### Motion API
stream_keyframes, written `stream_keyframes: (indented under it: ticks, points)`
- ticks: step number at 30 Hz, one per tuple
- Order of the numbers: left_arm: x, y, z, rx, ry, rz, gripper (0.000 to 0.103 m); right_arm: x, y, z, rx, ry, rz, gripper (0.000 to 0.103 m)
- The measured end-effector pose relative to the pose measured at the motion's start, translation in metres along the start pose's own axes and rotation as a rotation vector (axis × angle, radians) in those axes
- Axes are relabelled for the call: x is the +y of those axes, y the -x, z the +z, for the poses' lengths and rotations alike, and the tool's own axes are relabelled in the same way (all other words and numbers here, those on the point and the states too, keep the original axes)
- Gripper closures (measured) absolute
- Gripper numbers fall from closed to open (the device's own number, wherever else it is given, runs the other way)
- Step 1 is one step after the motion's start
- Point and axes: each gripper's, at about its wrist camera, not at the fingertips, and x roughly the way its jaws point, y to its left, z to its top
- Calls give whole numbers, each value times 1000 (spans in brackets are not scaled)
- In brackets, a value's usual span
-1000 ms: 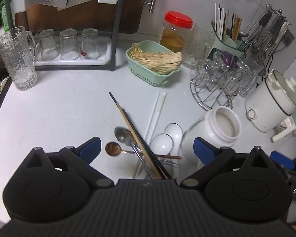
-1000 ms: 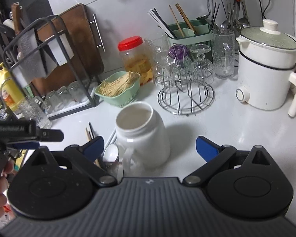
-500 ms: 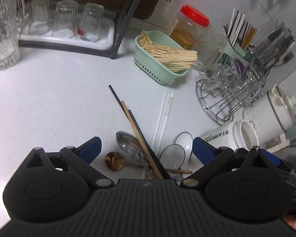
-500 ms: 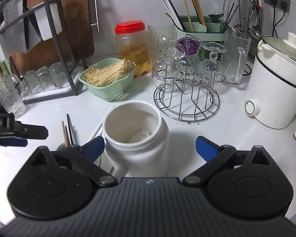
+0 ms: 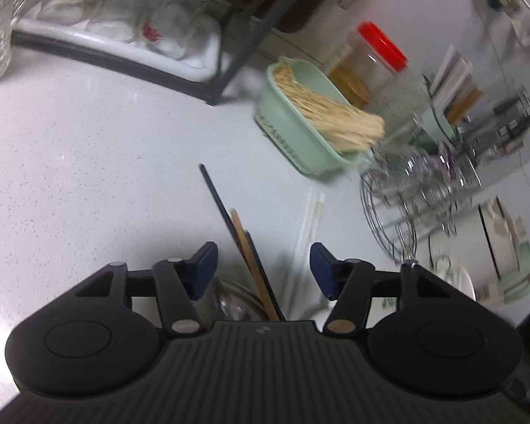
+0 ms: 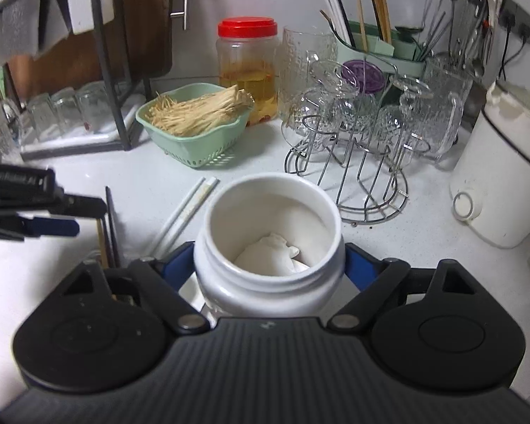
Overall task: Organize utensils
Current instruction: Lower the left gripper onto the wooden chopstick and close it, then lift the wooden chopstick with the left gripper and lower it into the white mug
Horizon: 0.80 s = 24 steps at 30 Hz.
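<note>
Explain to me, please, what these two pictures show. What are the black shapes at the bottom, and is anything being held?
There is no robot. A person carries one hand-held gripper in each hand, and each has a camera that looks forward along its two blue-tipped fingers. The black shapes are the gripper bodies.

In the left view, the left hand-held gripper is open, its fingers on either side of dark and wooden chopsticks lying on the white counter; whether they touch them cannot be told. A metal spoon lies partly hidden beneath.

In the right view, the right hand-held gripper has its fingers against both sides of a white ceramic jar, and seems to grip it. White chopsticks lie beside the jar. Behind stand a green basket, a red-lidded jar and a wire glass rack.
</note>
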Motion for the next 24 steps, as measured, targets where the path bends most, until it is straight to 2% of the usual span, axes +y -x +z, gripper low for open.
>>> stream_keyframes:
  ticks: [6, 10, 12, 16, 18, 24]
  points:
    - [20, -16, 11, 10, 104, -15, 57, 2, -1, -2, -13, -14, -24, 12]
    - [23, -21, 15, 9, 115, -11, 65, 3, -2, -3, -19, -21, -30, 12]
    - [23, -24, 16, 17, 124, -15, 73, 4, -2, -3, -21, -23, -33, 12]
    - [22, -29, 12, 49, 124, -6, 81, 4, -2, -3, -22, -25, -35, 12]
    - [22, -29, 10, 44, 128, -7, 94, 3, -1, -3, -21, -28, -37, 12]
    - [14, -16, 13, 12, 109, -25, 96, 3, -1, -5, -30, -33, -38, 12]
